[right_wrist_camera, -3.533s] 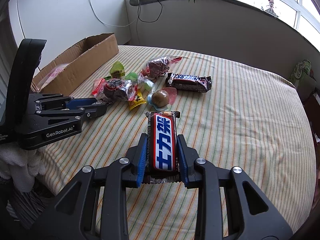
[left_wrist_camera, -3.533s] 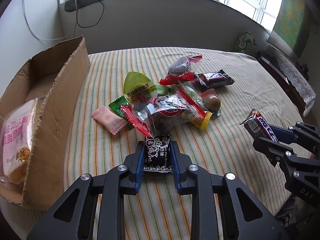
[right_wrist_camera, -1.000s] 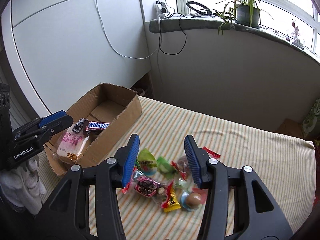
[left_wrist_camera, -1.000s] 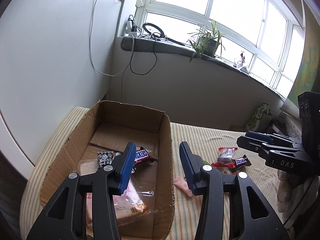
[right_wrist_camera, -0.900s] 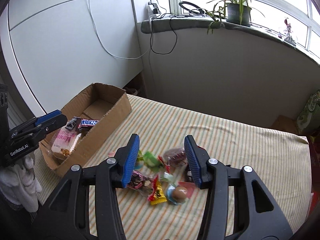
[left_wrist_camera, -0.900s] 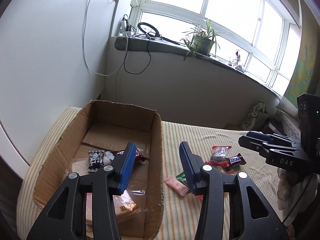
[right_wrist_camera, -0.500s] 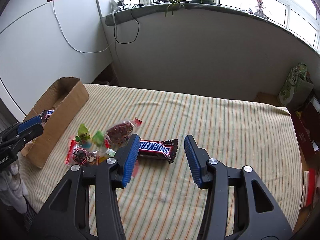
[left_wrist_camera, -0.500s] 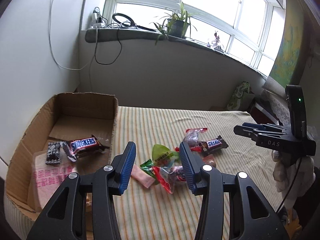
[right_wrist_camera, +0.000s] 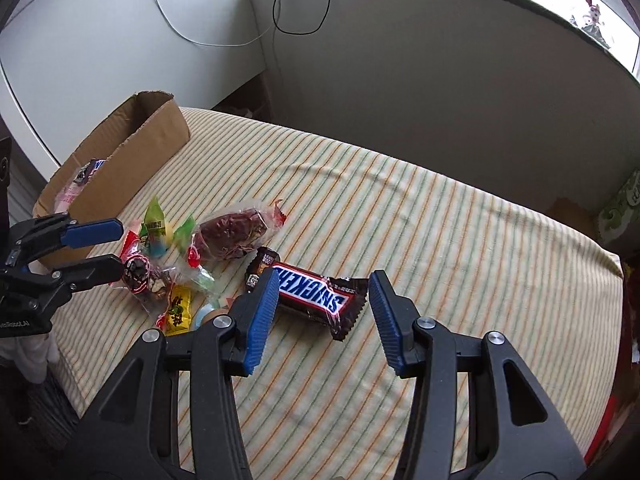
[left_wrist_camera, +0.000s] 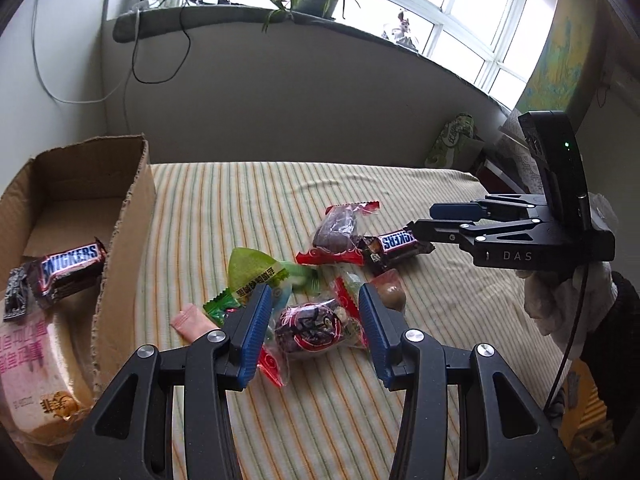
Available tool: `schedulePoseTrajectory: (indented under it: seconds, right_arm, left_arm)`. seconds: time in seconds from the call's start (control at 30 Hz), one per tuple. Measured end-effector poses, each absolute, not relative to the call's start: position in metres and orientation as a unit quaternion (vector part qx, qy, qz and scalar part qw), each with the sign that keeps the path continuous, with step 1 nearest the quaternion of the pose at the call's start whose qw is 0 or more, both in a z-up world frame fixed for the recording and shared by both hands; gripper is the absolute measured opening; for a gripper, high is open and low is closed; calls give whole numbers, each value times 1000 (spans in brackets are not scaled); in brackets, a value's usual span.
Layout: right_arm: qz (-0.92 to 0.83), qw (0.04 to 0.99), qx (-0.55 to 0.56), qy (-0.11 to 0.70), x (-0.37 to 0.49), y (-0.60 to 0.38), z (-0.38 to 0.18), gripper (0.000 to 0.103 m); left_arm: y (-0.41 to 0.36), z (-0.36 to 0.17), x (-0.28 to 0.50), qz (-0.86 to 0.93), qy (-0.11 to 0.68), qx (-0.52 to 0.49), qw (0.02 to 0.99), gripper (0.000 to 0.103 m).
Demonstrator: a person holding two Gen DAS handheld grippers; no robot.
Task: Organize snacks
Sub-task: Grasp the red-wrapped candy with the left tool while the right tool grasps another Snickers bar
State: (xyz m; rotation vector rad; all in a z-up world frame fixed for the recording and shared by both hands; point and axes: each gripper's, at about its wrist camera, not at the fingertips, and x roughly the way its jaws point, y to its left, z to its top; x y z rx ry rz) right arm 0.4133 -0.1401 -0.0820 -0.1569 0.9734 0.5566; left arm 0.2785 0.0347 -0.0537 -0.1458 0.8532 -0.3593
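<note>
A pile of wrapped snacks lies on the striped cloth. My left gripper hangs open above a clear red-edged packet of dark sweets, which shows between its blue pads without touching them. My right gripper is open over a Snickers bar at the pile's right edge. Another dark red-trimmed packet, a green cone-shaped sweet and a brown round sweet lie in the pile. The cardboard box on the left holds a Snickers bar, a small black packet and a pink-printed bread bag.
A pink wrapped candy lies beside the box wall. The bed's right edge drops off near a green bag. A grey ledge with cables and plants runs along the far wall. A gloved hand holds the right gripper.
Both grippers swung away from the box to the snack pile and came lower. They stay open and empty; the Snickers bar and black packet held earlier now lie in the box.
</note>
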Motion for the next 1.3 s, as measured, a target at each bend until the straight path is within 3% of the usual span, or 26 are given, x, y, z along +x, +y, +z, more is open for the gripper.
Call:
schedulePoseTrajectory:
  seconds: [0.47, 0.97, 1.1, 1.3]
  right_arm:
    - [318, 780, 26, 538, 440, -160, -110, 49]
    - [279, 809, -103, 506, 411, -127, -107, 49]
    - [269, 812, -129, 502, 409, -119, -110, 49]
    - [265, 815, -133, 498, 410, -116, -109, 49]
  left_arm:
    - [40, -70, 293, -192, 453, -99, 865, 44]
    - [11, -71, 268, -190, 435, 8, 880, 45]
    - [9, -79, 272, -189, 444, 15, 876, 55]
    - [2, -90, 271, -183, 448, 40, 874, 55]
